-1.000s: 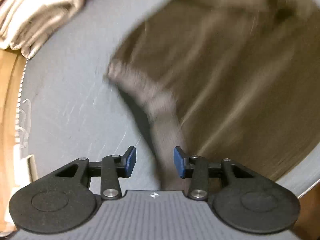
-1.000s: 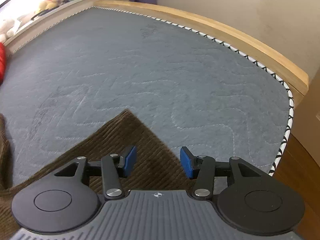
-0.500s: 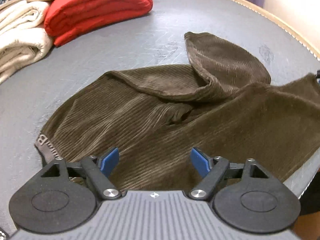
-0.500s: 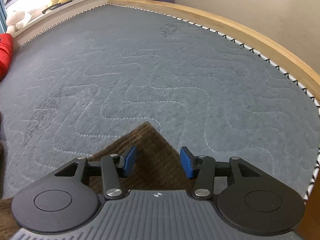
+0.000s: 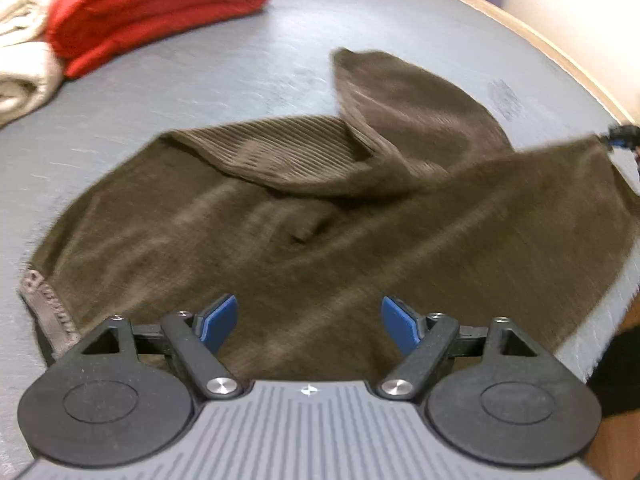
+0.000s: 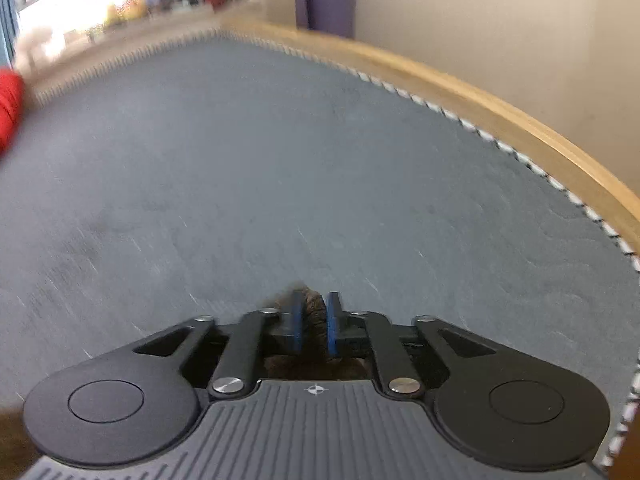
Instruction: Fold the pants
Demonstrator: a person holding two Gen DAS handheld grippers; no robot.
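Ribbed brown corduroy pants (image 5: pixel 320 216) lie rumpled beneath the wide-spread left gripper (image 5: pixel 308 324); the right gripper (image 6: pixel 311 320), jaws just closing, pinches their corner.

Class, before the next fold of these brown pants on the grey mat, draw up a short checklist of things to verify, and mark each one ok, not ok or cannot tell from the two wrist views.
1. Right tool has hold of the pants: ok. Its jaws have just been closing, and brown fabric is pinched between the pads.
2. Left tool has hold of the pants: not ok. It hangs open over the fabric.
3. Pants lie flat: not ok. One leg is folded over and bunched in the middle.
4. Waistband within the left tool's reach: ok, it lies just to its left.
5. Mat ahead of the right tool free: ok.
6. Red bundle apart from the pants: ok.
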